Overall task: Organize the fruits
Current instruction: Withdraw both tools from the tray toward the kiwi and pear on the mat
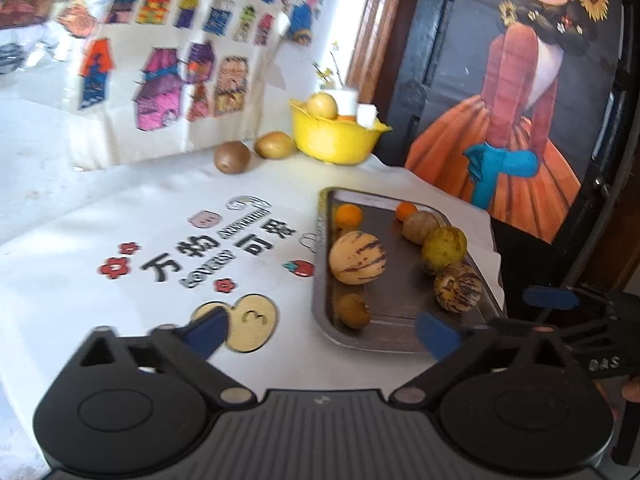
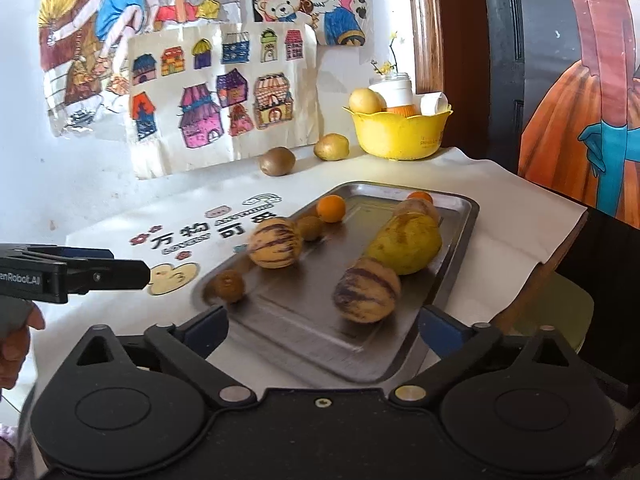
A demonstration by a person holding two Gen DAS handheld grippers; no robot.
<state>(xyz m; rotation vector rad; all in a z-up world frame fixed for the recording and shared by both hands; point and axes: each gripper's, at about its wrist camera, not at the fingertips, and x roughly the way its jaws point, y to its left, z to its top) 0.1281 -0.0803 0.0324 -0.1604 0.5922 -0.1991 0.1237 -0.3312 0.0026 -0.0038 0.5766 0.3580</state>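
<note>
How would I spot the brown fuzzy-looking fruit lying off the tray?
Find the yellow bowl by the wall. Left of it, two loose fruits lie on the cloth; the kiwi is the farther, duller brown, while its neighbour, the yellow fruit, is paler.

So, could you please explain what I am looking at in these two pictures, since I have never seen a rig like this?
There is no robot here: a person holds a two-finger tool in each hand, and each tool carries a camera that looks out along its jaws. One picture comes from the left gripper, the other from the right gripper. Both have their jaws open and hold nothing.

On the white printed cloth lies a metal tray with several fruits, among them two striped melons and two small oranges. Behind it a kiwi and a yellowish fruit lie loose beside a yellow bowl.
</note>
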